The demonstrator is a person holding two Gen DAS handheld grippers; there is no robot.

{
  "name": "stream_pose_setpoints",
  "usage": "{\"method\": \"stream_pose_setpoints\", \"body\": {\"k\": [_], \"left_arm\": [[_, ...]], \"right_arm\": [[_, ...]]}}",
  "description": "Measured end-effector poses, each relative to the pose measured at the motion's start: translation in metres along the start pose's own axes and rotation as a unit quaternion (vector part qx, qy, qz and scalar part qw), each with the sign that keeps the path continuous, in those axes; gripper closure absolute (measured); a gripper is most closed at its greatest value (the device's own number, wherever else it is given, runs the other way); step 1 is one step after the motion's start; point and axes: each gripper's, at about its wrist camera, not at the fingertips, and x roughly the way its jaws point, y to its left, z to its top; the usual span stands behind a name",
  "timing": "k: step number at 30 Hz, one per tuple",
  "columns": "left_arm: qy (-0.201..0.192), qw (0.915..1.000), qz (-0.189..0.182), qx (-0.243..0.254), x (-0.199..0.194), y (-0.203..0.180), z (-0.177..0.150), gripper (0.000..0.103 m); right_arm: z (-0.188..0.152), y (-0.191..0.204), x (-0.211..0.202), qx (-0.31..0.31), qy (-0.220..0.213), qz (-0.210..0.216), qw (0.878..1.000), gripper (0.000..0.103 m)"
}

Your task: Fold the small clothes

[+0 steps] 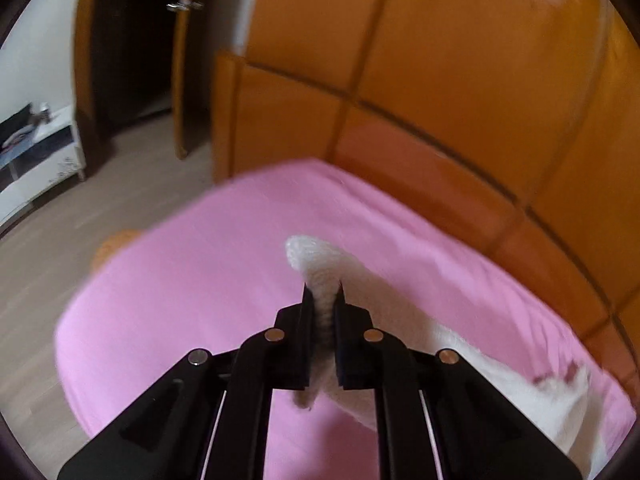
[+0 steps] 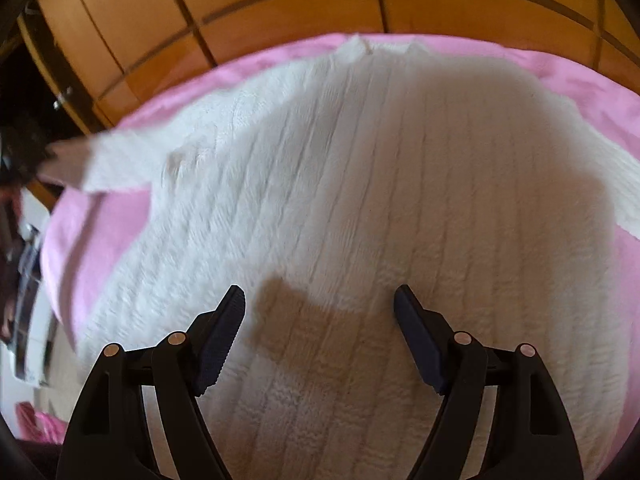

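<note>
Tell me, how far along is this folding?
Early on. Done: the white knitted garment lies spread on the pink sheet, with no fold visible. In hand: the left gripper is shut on one end of it, lifted off the sheet. The right gripper hangs open above the middle. Left: all the folds.

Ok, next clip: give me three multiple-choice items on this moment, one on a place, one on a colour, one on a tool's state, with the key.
1. Where does the white knit garment lie?
A. on the floor
B. on the pink sheet
C. in a drawer

2. What colour is the panelling behind the bed?
A. orange-brown wood
B. grey
C. blue

3. How is the left tool?
A. wide open over the sheet
B. shut on nothing
C. shut on a sleeve-like end of the garment

Key: 1 B, pink shows around the garment's edges; 2 A, both views show wooden panels; 3 C, white knit is pinched between its pads, while the right tool stands open above the garment.
</note>
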Motion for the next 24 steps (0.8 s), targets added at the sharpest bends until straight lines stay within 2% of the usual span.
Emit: {"method": "stream_pose_setpoints", "body": {"k": [2,4,7,8,9,10,12,13,14,16,17,18,20,21,22,24], "left_arm": [[-0.012,0.9993,0.035,-0.005,-0.001,0.013,0.002,0.096],[-0.003,0.9978,0.065,-0.015,0.006,0.023,-0.005,0.096],[0.053,0.9927,0.108,0.002,0.029,0.037,-0.032,0.092],[0.078,0.9907,0.111,0.001,0.037,0.039,-0.043,0.089],[0.089,0.9893,0.116,0.001,0.037,0.047,-0.051,0.082],[0.098,0.9871,0.126,0.002,0.041,0.046,-0.055,0.068],[0.095,0.9862,0.135,-0.008,0.036,0.047,-0.057,0.052],[0.085,0.9870,0.136,-0.011,0.032,0.040,-0.054,0.048],[0.072,0.9891,0.128,-0.008,0.023,0.036,-0.054,0.047],[0.055,0.9966,0.059,0.020,0.015,0.002,-0.045,0.042],[0.053,0.9976,0.019,0.039,0.011,-0.015,-0.046,0.040],[0.056,0.9951,-0.034,0.074,0.008,-0.045,-0.049,0.038],[0.074,0.9816,-0.109,0.138,0.010,-0.105,-0.062,0.036],[0.088,0.9738,-0.135,0.160,0.014,-0.127,-0.068,0.031],[0.106,0.9630,-0.166,0.184,0.020,-0.157,-0.078,0.030],[0.135,0.9440,-0.203,0.222,0.034,-0.206,-0.096,0.029]], "right_arm": [[-0.009,0.008,0.004,-0.026,-0.013,-0.023,0.999,0.026],[-0.013,0.013,0.006,-0.037,-0.018,-0.035,0.999,0.026],[-0.013,0.009,0.005,-0.028,-0.019,-0.021,0.999,0.026],[-0.013,0.006,0.004,-0.027,-0.020,-0.018,0.999,0.026],[-0.014,0.006,0.004,-0.029,-0.021,-0.017,0.999,0.026],[-0.015,0.006,0.003,-0.030,-0.023,-0.018,0.999,0.026],[-0.015,0.006,0.003,-0.028,-0.026,-0.014,0.999,0.024],[-0.016,0.006,0.003,-0.027,-0.028,-0.013,0.999,0.024],[-0.015,0.007,0.004,-0.027,-0.030,-0.013,0.999,0.024],[-0.018,0.006,0.003,-0.026,-0.035,-0.008,0.999,0.022],[-0.019,0.002,-0.001,-0.025,-0.037,-0.006,0.999,0.021],[-0.020,0.001,-0.001,-0.024,-0.038,-0.005,0.999,0.020],[-0.019,0.002,0.000,-0.023,-0.039,-0.001,0.999,0.017],[-0.020,0.002,0.000,-0.023,-0.040,0.000,0.999,0.016],[-0.020,0.003,0.001,-0.023,-0.041,0.001,0.999,0.016],[-0.019,0.003,0.001,-0.020,-0.042,0.005,0.999,0.016]]}}
